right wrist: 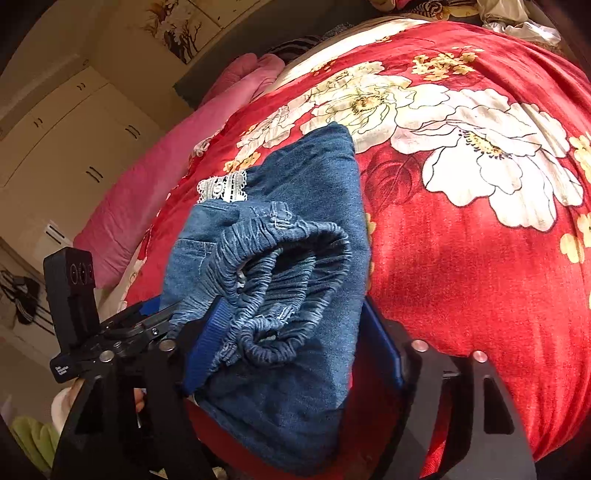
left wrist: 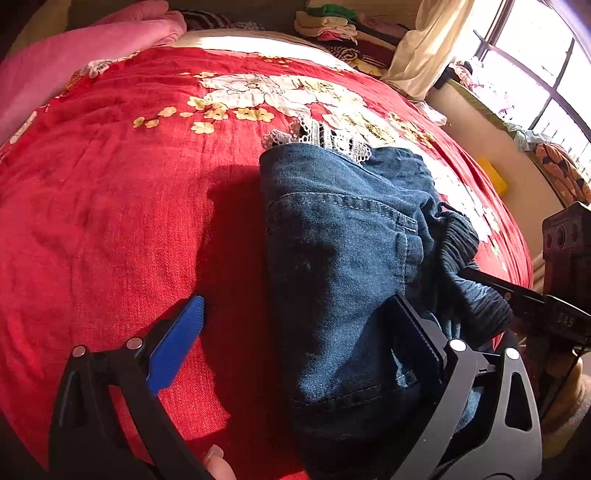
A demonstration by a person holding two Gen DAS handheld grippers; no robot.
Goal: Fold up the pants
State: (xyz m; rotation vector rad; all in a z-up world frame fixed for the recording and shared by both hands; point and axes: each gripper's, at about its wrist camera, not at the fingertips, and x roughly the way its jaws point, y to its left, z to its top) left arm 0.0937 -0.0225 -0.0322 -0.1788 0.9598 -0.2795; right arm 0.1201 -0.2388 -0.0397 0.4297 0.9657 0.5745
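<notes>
Blue denim pants (left wrist: 343,258) lie folded into a bundle on the red flowered bedspread (left wrist: 129,206), white lace trim (left wrist: 314,136) peeking out at the far end. My left gripper (left wrist: 299,332) is open; its right finger rests on the denim, its left finger (left wrist: 177,343) on the bedspread. In the right wrist view the pants (right wrist: 295,280) fill the centre, the elastic waistband (right wrist: 280,280) bunched on top. My right gripper (right wrist: 291,350) is open, its blue pads either side of the bundle's near end. The other gripper (right wrist: 110,332) shows at left.
A pink quilt (left wrist: 74,55) lies along the bed's far left. Stacked clothes (left wrist: 332,26) sit at the head. A window (left wrist: 535,66) and curtain are at right. Wardrobe doors (right wrist: 74,129) stand beyond the bed.
</notes>
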